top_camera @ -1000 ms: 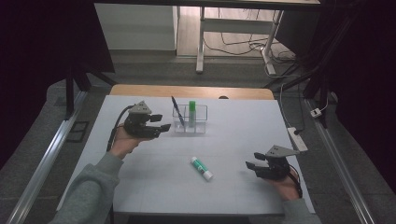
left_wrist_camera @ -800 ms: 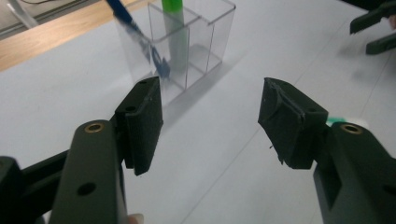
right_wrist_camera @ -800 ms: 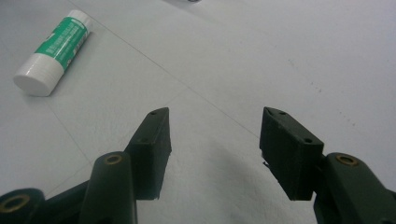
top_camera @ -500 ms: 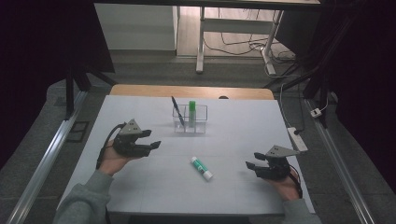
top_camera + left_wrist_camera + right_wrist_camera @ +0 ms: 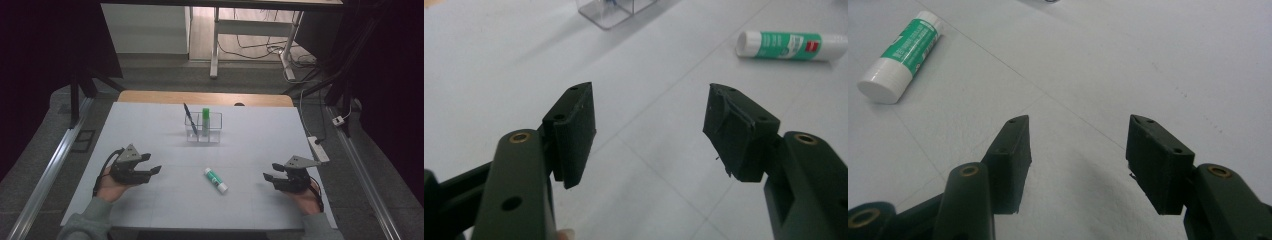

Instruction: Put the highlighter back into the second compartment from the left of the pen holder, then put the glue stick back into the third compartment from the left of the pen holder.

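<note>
Left tool (image 5: 150, 170) and right tool (image 5: 272, 177) rest low on the surface (image 5: 150, 125), the glue stick (image 5: 215, 180) lying between them. Left tool view: jaws just opening, gap empty, glue stick (image 5: 791, 45) ahead right. Right tool view: jaws wide, empty, glue stick (image 5: 900, 57) far left.

clear organizer (image 5: 204, 134) upright at back of white surface (image 5: 150, 125), holding dark pen (image 5: 189, 119), green-capped stick (image 5: 205, 119)

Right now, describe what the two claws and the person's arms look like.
Both the left claw and right claw are black, each topped by a grey three-cornered plate, with brass-ringed holes and flat pads. A black cable loops from the left. Grey-green sleeves cover the forearms.
</note>
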Demonstrator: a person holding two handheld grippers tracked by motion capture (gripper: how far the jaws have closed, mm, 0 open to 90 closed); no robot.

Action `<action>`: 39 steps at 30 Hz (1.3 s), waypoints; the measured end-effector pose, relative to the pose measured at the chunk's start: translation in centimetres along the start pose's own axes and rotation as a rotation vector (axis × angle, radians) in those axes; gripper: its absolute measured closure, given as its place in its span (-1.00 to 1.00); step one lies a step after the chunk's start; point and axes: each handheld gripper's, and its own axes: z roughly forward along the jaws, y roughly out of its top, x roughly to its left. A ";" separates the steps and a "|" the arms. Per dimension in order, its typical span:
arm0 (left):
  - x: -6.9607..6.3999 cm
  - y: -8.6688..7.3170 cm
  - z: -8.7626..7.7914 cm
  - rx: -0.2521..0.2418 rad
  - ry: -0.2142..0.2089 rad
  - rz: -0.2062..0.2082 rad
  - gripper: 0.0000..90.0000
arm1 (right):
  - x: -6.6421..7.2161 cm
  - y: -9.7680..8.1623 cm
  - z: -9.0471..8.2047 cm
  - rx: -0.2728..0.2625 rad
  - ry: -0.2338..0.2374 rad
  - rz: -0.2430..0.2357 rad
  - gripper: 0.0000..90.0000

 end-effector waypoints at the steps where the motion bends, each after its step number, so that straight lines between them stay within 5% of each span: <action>1: 0.0 -0.3 -0.1 0.002 0.003 -0.002 -0.19 | 0.0 0.0 0.0 0.000 -0.001 0.000 -0.05; 14: 0.4 -2.6 -0.8 0.009 0.019 -0.016 -0.20 | 0.0 0.1 0.1 -0.004 0.004 -0.007 -0.05; 27: 0.9 -2.9 -0.9 0.001 0.040 -0.050 -0.23 | 0.2 0.3 0.2 -0.002 0.007 -0.013 -0.06; 39: 0.6 -3.1 -0.7 0.013 0.032 -0.037 -0.26 | 1.1 1.7 0.6 0.011 0.005 -0.030 -0.08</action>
